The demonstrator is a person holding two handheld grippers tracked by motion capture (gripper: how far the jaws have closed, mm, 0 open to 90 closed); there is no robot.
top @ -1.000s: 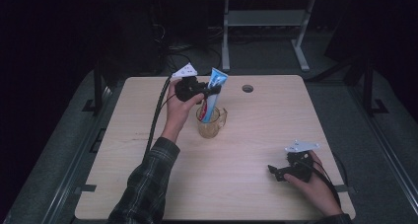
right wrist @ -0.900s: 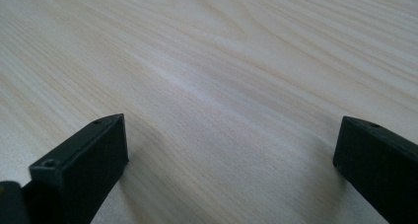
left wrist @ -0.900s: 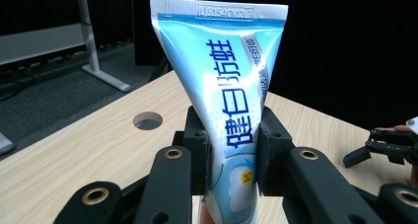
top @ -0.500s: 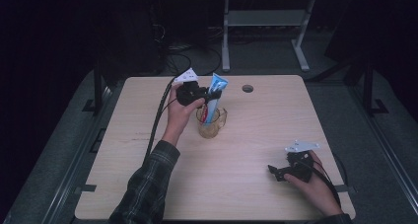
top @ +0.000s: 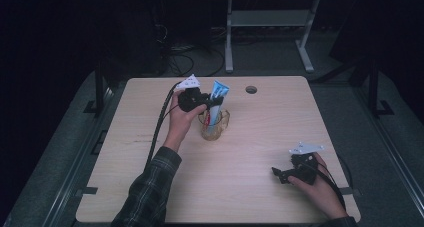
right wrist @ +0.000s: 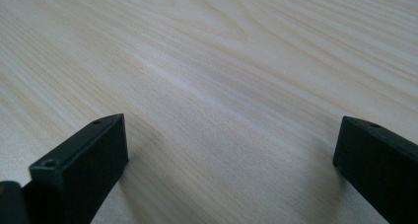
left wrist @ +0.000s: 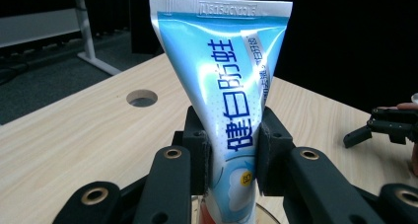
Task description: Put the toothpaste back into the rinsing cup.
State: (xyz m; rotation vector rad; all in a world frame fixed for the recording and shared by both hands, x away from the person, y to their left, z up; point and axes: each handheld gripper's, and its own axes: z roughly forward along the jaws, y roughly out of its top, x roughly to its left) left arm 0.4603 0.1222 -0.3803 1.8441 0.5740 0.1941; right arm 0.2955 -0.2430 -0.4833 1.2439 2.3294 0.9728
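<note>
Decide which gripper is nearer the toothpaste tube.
Left. The left gripper clamps the tube above the glass; the right gripper rests far off near the table's edge.

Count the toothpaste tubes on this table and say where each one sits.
1. The toothpaste tube stands upright in the glass cup near the table's middle, pinched by the left tool. Anything behind the tube inside the cup could be hidden.

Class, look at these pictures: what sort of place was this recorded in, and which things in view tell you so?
Probably a lab or recording studio, not a home: a bare wooden table with a cable hole, dark surroundings, loose cables on the floor, and a metal stand behind.
</note>
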